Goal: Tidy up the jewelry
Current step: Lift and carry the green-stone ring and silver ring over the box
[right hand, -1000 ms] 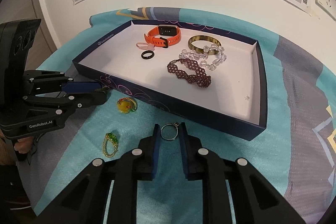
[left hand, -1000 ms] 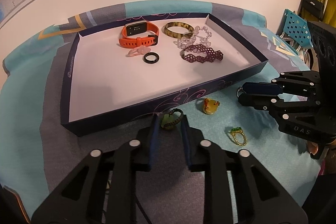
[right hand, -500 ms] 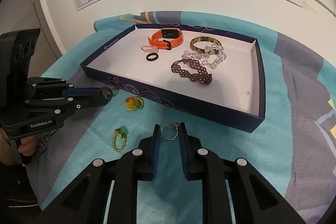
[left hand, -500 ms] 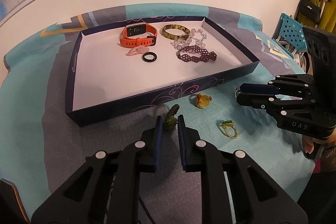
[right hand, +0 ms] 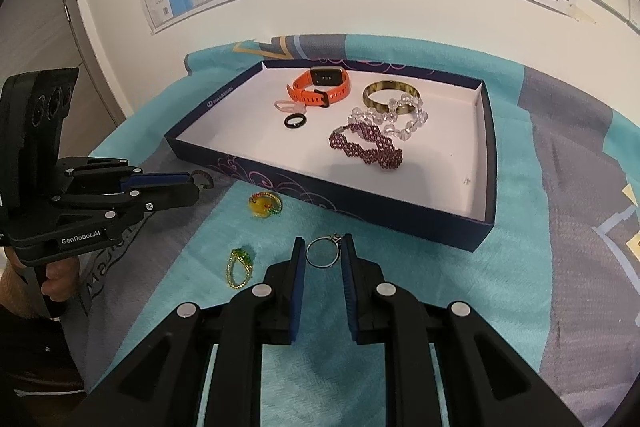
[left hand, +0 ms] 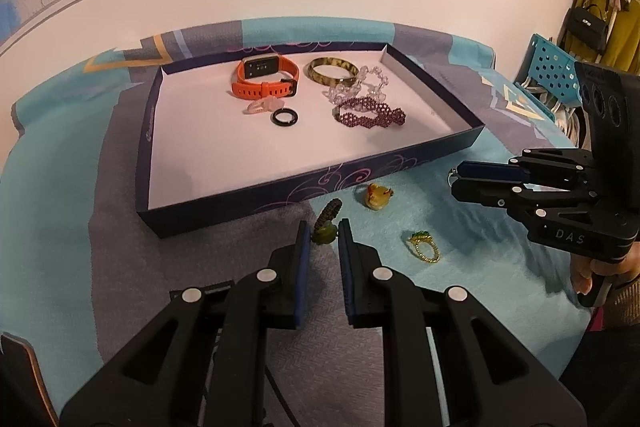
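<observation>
Left to right from my seat: my left gripper (left hand: 323,233) clamped on braided ring with green stone (left hand: 325,223), just in front of tray (left hand: 224,203) near wall. Yellow duck charm (left hand: 376,195) and gold-green ring (left hand: 423,247) loose on teal cloth (left hand: 460,267). My right gripper (right hand: 323,251) pinching silver ring (right hand: 322,252), also outside tray. Watch (right hand: 320,87), bangle (right hand: 390,96), bracelets sitting inside tray.

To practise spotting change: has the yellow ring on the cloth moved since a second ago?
No. The yellow ring lies where it did, just in front of the tray's near wall, with the green-gold ring nearer the camera.
</observation>
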A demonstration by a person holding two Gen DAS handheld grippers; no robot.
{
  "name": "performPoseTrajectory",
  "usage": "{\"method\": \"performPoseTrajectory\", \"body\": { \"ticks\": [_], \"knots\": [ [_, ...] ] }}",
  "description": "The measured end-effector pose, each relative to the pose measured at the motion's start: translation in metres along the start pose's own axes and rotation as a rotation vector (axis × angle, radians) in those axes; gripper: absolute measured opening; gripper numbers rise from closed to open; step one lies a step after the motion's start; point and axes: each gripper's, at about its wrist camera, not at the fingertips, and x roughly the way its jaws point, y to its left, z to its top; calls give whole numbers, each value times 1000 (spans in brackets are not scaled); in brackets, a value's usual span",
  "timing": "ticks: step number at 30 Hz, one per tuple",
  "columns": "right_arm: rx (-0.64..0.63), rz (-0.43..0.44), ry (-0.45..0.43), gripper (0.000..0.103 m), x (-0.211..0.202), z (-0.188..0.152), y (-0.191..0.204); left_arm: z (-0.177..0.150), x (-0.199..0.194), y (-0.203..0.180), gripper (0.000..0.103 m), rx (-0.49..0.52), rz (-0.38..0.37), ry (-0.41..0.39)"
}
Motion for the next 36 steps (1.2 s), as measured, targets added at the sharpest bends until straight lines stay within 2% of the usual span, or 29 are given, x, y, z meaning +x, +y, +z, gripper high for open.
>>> {"method": "performPoseTrajectory", "body": {
  "ticks": [36],
  "knots": [
    [-24, 0, -59, 16, -10, 22, 4, 20, -17, -7, 15, -7, -18, -76]
  ]
}}
